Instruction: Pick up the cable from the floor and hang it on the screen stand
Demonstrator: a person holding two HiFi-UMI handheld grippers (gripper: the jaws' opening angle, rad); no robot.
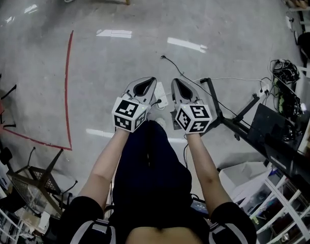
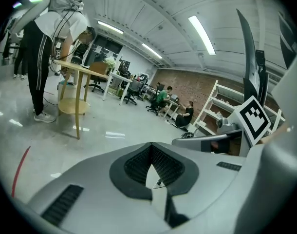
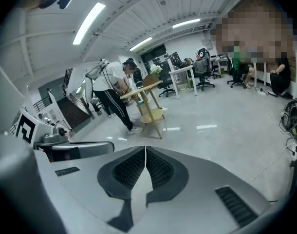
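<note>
Black cable [image 1: 171, 63] beyond right tongs [image 1: 175, 81]

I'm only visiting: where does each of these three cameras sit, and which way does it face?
Head view: on the person's head, facing steeply down at the floor and cable; shows forearms, legs, left gripper and right gripper.
Left gripper view: on the left gripper, looking along its shut jaws at a wooden table; right gripper at its right.
Right gripper view: on the right gripper, along its shut jaws; left gripper at its left.
Shared: both gripper views show the table and the bystander bent over it.
</note>
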